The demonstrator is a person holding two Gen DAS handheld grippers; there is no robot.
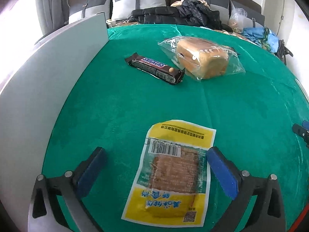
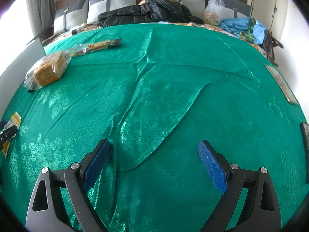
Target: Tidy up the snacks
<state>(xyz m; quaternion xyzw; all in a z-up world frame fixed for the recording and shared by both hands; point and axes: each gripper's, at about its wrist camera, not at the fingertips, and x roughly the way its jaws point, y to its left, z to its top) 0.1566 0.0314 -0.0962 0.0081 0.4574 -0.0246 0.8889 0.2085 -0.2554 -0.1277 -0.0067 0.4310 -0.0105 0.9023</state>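
A flat yellow snack packet lies on the green cloth between the fingers of my left gripper. That gripper is open wide, with the left pad well clear of the packet and the right pad at its edge. Farther off lie a Snickers bar and a loaf of bread in a clear bag. My right gripper hangs open over bare, wrinkled cloth with nothing between its fingers. The right wrist view has the bread at the far left, with a long snack packet beyond it.
A pale grey board stands along the left side of the cloth. Flat packets lie at the cloth's right edge. Black jackets, a clear plastic bag and pillows sit behind the cloth.
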